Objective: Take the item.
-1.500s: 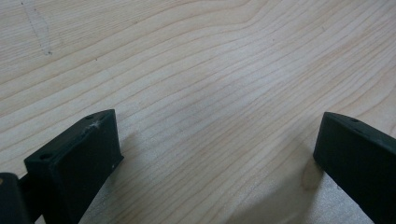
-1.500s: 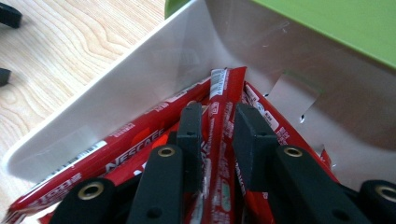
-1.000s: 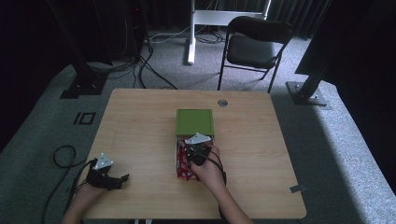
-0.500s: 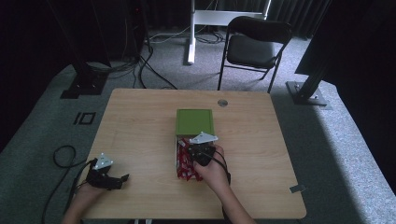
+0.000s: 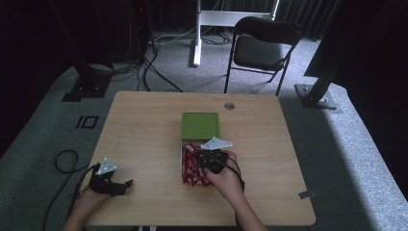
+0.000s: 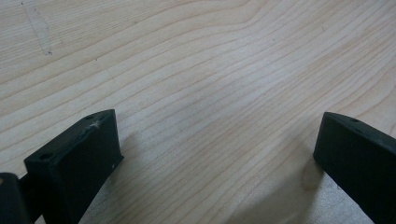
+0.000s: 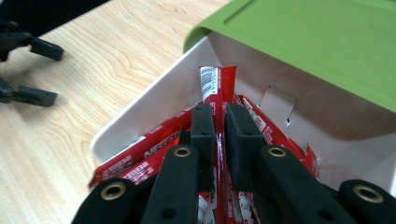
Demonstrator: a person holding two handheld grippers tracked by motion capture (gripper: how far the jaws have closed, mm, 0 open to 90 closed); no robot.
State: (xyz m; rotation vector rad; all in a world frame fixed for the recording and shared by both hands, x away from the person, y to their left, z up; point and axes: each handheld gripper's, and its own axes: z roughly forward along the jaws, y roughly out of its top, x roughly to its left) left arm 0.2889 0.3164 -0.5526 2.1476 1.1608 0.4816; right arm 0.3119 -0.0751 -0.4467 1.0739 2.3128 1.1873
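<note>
A white box [image 7: 154, 116] with a green lid [image 5: 200, 125] pushed back sits mid-table and holds several red sachets [image 5: 191, 166]. My right gripper [image 7: 218, 119] hangs over the box, shut on one red sachet [image 7: 217, 84] whose top end sticks up past the jaws. In the high view the right gripper [image 5: 206, 159] is above the box's near half, held by a hand. My left gripper [image 5: 126, 185] rests on the table at the near left corner, open, with bare wood between its fingers [image 6: 79, 154].
The wooden table [image 5: 144, 125] has a round cable hole [image 5: 229, 106] at the back. A black folding chair [image 5: 262, 45] and stand legs are on the floor beyond. A small grey tab [image 5: 306, 194] lies near the right front edge.
My right gripper has risen a little over the box with the red sachet in its jaws. The left gripper has stayed in place.
</note>
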